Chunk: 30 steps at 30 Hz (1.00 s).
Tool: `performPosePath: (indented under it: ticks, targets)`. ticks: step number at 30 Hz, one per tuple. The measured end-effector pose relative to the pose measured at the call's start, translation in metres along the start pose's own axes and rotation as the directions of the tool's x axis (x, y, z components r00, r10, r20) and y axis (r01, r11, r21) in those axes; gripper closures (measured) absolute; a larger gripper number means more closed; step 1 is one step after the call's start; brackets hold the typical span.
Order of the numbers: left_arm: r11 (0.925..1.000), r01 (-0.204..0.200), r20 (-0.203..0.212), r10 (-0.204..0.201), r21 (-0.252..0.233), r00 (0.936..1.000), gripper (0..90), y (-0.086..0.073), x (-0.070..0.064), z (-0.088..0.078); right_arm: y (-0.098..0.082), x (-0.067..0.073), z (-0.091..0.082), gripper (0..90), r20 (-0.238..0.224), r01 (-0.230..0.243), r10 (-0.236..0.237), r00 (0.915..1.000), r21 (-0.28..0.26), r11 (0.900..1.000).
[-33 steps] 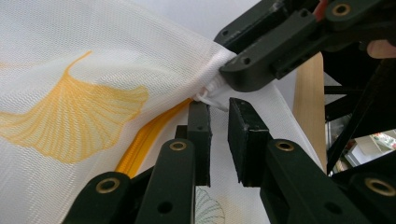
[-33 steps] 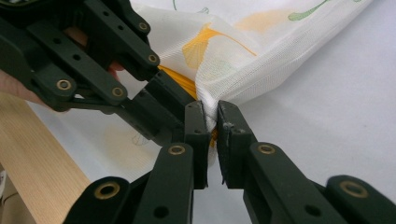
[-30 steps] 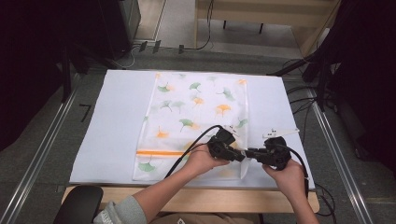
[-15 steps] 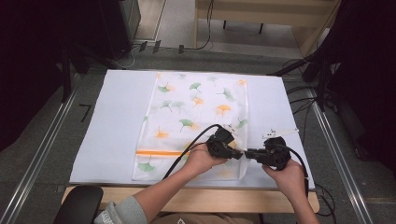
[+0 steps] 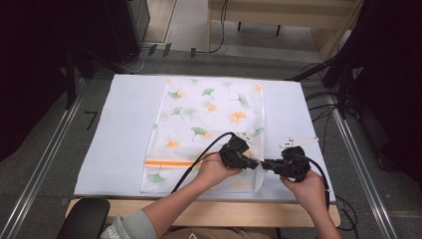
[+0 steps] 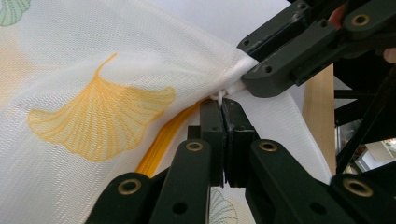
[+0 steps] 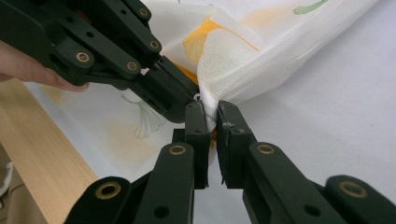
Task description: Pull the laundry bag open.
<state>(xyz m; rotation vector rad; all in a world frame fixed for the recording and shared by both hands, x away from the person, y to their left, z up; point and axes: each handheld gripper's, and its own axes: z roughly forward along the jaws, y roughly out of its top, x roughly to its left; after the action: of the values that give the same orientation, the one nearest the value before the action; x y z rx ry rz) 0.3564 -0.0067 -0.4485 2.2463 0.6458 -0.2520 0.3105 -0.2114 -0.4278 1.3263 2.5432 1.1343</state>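
Your white mesh bag [image 5: 209,129], printed with green and orange ginkgo leaves, lies flat on the white-covered counter [image 5: 119,134]. Your left tool [image 6: 223,103] has just clenched on its small white zipper pull [image 6: 219,95]; your right tool [image 7: 211,112] is clamped on the bunched corner beside it.

mesh bag [image 6: 93,70]: sheer woven cloth, matt, leaf print | zipper [image 6: 161,144]: orange plastic | table cover [image 5: 119,129]: smooth matt white | table edge [image 7: 42,158]: pale wood | gripper jaws: matt black plastic, brass rivets

White mesh bag [image 5: 209,124] w/ green+orange ginkgo leaves.
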Motion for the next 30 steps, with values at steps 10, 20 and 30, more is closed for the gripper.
performPosePath:
  ticks: [10, 20, 30]
  targets:
    - [1.0000, 0.002, -0.026, -0.002, 0.002, 0.9997, 87.3, 0.0000, 0.0009, 0.0006, 0.0005, 0.0027, 0.0018, 86.0, -0.002, 0.009, -0.009, 1.0000, 0.014, 1.000]
    - [1.0000, 0.002, -0.018, -0.002, 0.005, 0.9998, 90.0, -0.0001, 0.0017, 0.0009, 0.0003, 0.0020, 0.0016, 86.0, -0.009, 0.007, -0.007, 0.9999, 0.015, 1.000]
    - [0.9999, 0.010, -0.012, -0.010, 0.005, 0.9999, 90.0, 0.0003, 0.0011, 0.0002, 0.0004, 0.0000, -0.0015, 85.9, -0.003, 0.006, -0.006, 1.0000, 0.006, 1.000]
